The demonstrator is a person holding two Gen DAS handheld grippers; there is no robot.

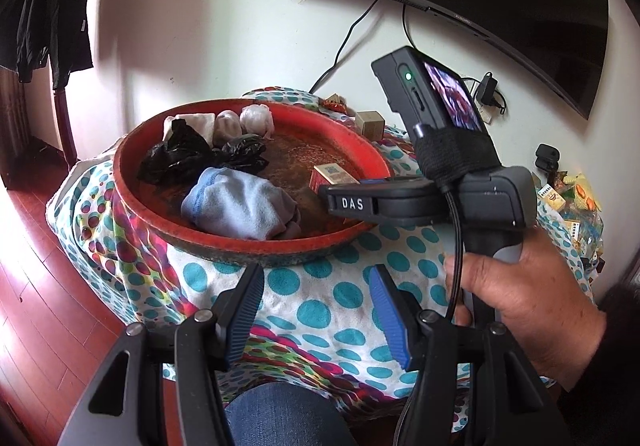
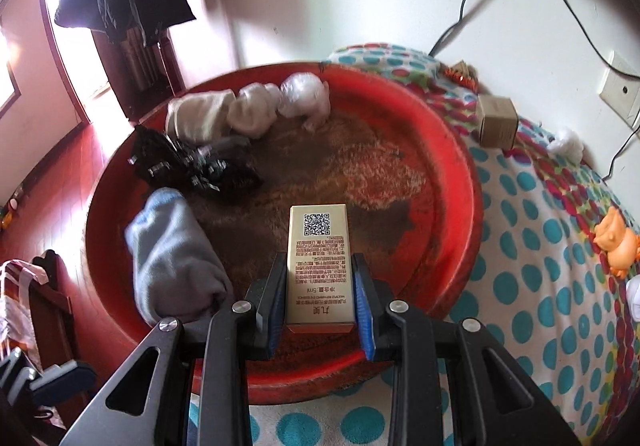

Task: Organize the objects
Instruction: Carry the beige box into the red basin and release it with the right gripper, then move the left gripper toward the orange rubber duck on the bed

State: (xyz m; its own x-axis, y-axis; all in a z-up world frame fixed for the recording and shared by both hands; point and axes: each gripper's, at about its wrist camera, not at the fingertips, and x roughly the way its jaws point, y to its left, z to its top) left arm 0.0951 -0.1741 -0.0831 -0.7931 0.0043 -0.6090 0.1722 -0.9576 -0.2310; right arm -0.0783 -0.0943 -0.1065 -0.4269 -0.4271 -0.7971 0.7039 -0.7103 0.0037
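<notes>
Item: gold carton (image 2: 319, 266), pinched by its long sides in our right claw (image 2: 320, 306), poised over the red basin (image 2: 456, 174) on the dotted worktop cover (image 2: 540, 286). We judge it light, stiff-walled, likely crushable; the flat side panels suit the grip. Left claw (image 1: 316, 310): spread, empty, near the basin's front rim. Also in basin: blue cloth bundle (image 2: 172, 258), black bags (image 2: 192, 166), pale wrapped bundles (image 2: 256, 110). Whether the carton's far end touches the basin floor, we cannot tell. Wrapped contents hidden; a brown box (image 2: 498, 122) sits outside.
</notes>
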